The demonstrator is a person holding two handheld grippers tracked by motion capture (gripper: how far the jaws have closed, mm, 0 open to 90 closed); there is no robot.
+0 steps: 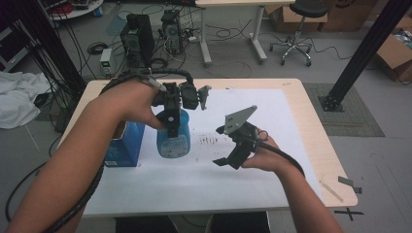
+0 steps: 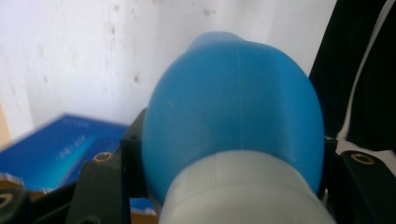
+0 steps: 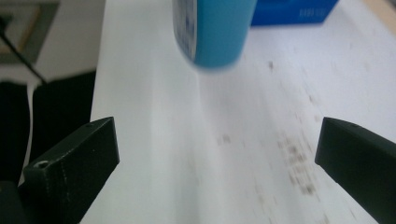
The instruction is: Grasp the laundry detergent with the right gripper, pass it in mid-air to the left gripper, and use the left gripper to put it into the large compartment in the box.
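The blue bottle (image 1: 173, 138) stands upright, its long axis vertical, with the left gripper (image 1: 171, 116) clamped from above on its neck, holding it just over the white sheet (image 1: 252, 179) on the counter (image 1: 311, 111). The right gripper (image 1: 228, 158) waits to the bottle's right, near but apart, its jaws wide and empty. A blue box (image 1: 124, 145) stands just beside the bottle, and I cannot tell what it contains.

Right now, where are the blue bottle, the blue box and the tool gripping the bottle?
blue bottle (image 1: 173, 138): high view, on its labelled body.
blue box (image 1: 124, 148): high view, on its front face.
left gripper (image 1: 171, 115): high view, at the jaws clamping the bottle's top.
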